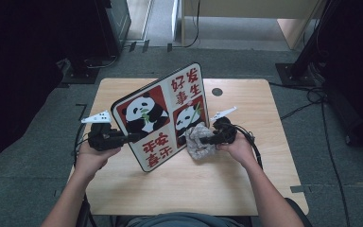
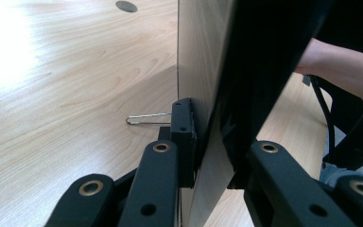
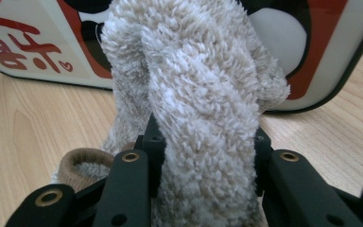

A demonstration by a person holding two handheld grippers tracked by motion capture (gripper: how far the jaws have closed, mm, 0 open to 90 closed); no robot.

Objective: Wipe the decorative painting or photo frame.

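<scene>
A flat board (image 1: 163, 116) printed with two pandas and red characters stands tilted on its lower edge at the middle of the wooden table (image 1: 246, 184). My left gripper (image 1: 131, 137) is shut on the board's left edge; in the left gripper view its jaws clamp the board (image 2: 203, 71) edge-on. My right gripper (image 1: 204, 140) is shut on a fluffy beige cloth (image 1: 197, 141) that rests against the board's right lower face. The right gripper view has the cloth (image 3: 194, 94) bunched between the jaws, pressed to the panda board (image 3: 38, 42).
A round dark grommet (image 1: 217, 91) sits in the table's far right part. A thin wire loop (image 2: 144, 118) sticks out from behind the board. Cables (image 1: 312, 101) trail on the grey floor to the right. A person's forearms reach in from the near edge.
</scene>
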